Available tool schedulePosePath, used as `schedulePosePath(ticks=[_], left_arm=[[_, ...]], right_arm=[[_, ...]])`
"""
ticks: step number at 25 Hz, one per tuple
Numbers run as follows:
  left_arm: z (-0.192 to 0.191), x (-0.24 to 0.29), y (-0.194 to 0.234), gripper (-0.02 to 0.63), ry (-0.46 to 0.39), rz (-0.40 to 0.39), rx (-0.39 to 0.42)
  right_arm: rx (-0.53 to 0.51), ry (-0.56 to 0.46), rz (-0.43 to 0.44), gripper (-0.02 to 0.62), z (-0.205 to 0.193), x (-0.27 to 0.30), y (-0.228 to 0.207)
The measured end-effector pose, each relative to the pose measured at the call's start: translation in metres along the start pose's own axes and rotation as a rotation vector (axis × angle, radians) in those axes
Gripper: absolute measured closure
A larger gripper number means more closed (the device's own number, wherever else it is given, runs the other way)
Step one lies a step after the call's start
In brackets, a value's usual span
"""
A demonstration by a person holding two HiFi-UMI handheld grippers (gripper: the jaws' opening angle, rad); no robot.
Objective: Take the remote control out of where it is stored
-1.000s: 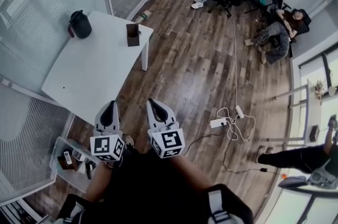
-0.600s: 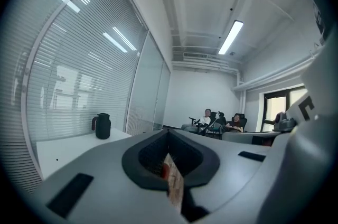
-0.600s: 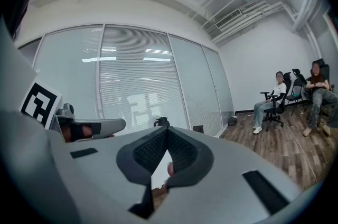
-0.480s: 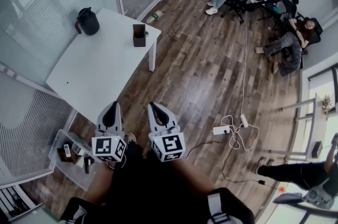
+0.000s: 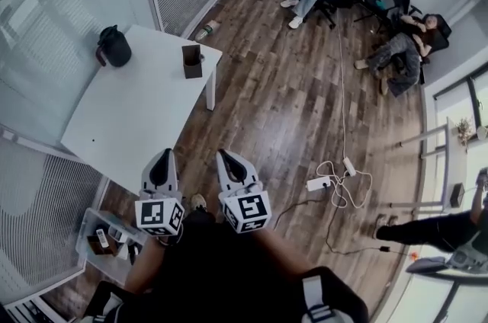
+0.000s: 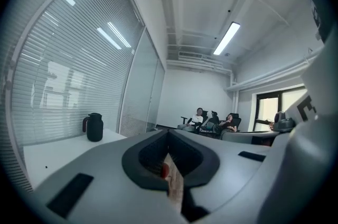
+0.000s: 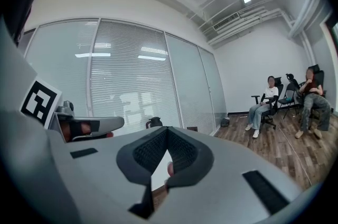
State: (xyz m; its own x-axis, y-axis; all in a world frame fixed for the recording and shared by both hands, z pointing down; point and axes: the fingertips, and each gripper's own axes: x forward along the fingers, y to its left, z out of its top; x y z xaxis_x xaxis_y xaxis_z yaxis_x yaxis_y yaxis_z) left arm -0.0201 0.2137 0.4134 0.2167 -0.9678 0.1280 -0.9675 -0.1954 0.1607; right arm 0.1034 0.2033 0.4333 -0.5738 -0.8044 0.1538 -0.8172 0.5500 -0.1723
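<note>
Head view, read left to right. At the lower left of the frame a clear plastic storage bin (image 5: pixel 88 225) sits on the wood floor beside the table's near corner, low and out of the walkway. It appears to be the store the task means. Above it, the white rectangular table (image 5: pixel 130 123) carries a black lidded jug (image 5: pixel 114 46) at its far end and a dark brown open-topped box (image 5: pixel 192 61) at the right edge; both stand upright and well apart.

At lower centre the left gripper (image 5: pixel 161 165) and the right gripper (image 5: pixel 232 165) are held side by side close to the body and pointing forward. This looks like a carrying pose, not a reach. Neither is near the bin. In its own view the left gripper (image 6: pixel 169 132) has its jaw tips met on nothing, and the right gripper (image 7: pixel 166 129) is likewise closed and empty. To the right, a white power strip (image 5: pixel 316 183) with a looped cable lies on the floor.

The remote control (image 5: pixel 103 238) is probably the small pale oblong lying flat inside the bin among darker items. It is too small for its buttons to be made out.
</note>
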Motion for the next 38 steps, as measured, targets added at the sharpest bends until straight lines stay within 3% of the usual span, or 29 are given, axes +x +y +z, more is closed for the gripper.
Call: schedulePosePath(ticks=[8, 18, 25, 33, 38], left_arm=[[0.003, 0.016, 0.034, 0.607, 0.010, -0.075, 0.005], [0.004, 0.035, 0.048, 0.607, 0.027, -0.085, -0.020], [-0.002, 0.084, 0.046, 0.607, 0.034, -0.052, -0.032], [0.015, 0.162, 0.027, 0.607, 0.005, -0.022, -0.036], [0.009, 0.181, 0.022, 0.607, 0.027, 0.028, -0.063]], right_arm=[[0.017, -0.018, -0.071, 0.594, 0.000, 0.031, 0.015], [0.031, 0.001, -0.097, 0.594, 0.000, 0.053, 0.011], [0.046, 0.015, -0.071, 0.594, 0.001, 0.090, -0.028], [0.032, 0.012, 0.020, 0.594, 0.026, 0.138, -0.080], [0.031, 0.030, 0.061, 0.594, 0.029, 0.156, -0.102]])
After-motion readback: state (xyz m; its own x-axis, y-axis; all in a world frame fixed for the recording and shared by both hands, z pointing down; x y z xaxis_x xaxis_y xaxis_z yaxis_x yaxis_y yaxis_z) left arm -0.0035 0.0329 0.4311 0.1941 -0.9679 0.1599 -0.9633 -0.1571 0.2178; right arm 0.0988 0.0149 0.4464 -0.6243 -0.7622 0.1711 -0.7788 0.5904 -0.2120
